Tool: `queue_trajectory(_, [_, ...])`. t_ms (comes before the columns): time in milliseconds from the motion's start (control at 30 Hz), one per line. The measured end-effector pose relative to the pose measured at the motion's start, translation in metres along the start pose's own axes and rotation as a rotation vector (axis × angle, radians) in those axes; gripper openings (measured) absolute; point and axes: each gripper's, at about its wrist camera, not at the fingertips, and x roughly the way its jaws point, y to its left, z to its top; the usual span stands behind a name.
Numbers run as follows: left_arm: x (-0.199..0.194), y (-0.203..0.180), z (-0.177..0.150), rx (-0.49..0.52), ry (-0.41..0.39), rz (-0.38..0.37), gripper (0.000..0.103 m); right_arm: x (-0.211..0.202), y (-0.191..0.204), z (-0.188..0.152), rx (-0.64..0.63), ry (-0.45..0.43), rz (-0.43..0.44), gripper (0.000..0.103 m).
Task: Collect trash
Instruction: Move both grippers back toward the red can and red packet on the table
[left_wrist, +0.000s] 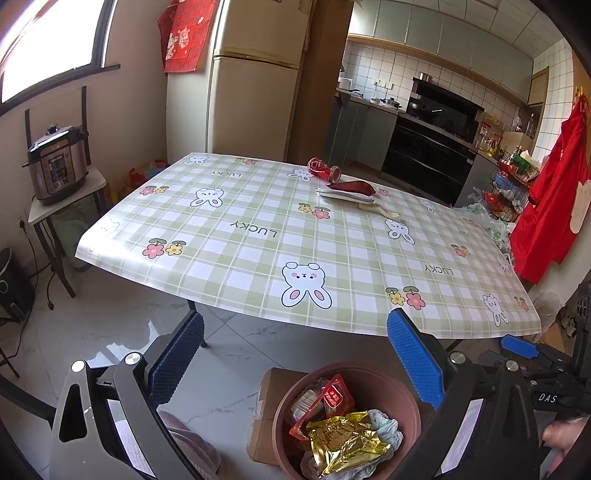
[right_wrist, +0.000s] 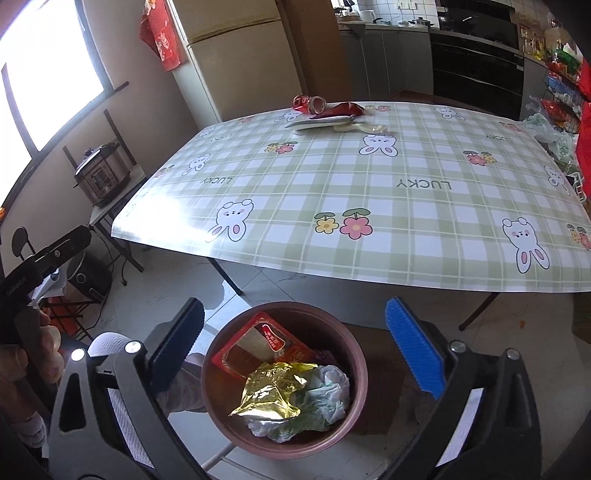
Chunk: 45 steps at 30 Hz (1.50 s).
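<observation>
1. The right hand-held gripper (right_wrist: 293, 334) hangs wide and empty above the bin (right_wrist: 354, 354); the gold wrapper (right_wrist: 269, 395) lies inside.
2. The left hand-held gripper (left_wrist: 295, 350), also wide, holds nothing.
3. Beyond the bin, the crushed can (left_wrist: 324, 169) and red packet (left_wrist: 352, 187) wait at the table (left_wrist: 258, 236) far edge; reach there next.

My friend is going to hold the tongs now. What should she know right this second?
Left tongs: open, holding nothing, hanging over the floor just short of the table edge.
Right tongs: open, empty, above the round brown trash bin.
Done: a crinkled gold foil wrapper, a red snack packet and a crumpled white plastic bag lie in the bin.
Left: at the far edge of the green checked tablecloth sit a crushed red can, a dark red pouch, a flat white wrapper and a pale clear scrap. Fetch those next.
</observation>
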Motion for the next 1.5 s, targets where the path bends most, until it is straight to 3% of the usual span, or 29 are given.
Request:
queue_trajectory(433, [0.014, -0.003, -0.001, 0.012, 0.031, 0.004, 0.097, 0.009, -0.013, 0.004, 0.014, -0.001, -0.060, 0.097])
queue_trajectory(833, [0.045, -0.001, 0.009, 0.023, 0.077, 0.020, 0.097, 0.026, -0.044, 0.029, 0.055, -0.013, -0.122, 0.097])
queue_trajectory(1200, [0.087, 0.009, 0.031, 0.009, 0.118, 0.043, 0.097, 0.058, -0.064, 0.079, 0.025, -0.002, -0.129, 0.097])
queue_trajectory(1500, [0.151, 0.010, 0.081, 0.015, 0.132, 0.006, 0.097, 0.101, -0.086, 0.156, -0.007, -0.039, -0.140, 0.097])
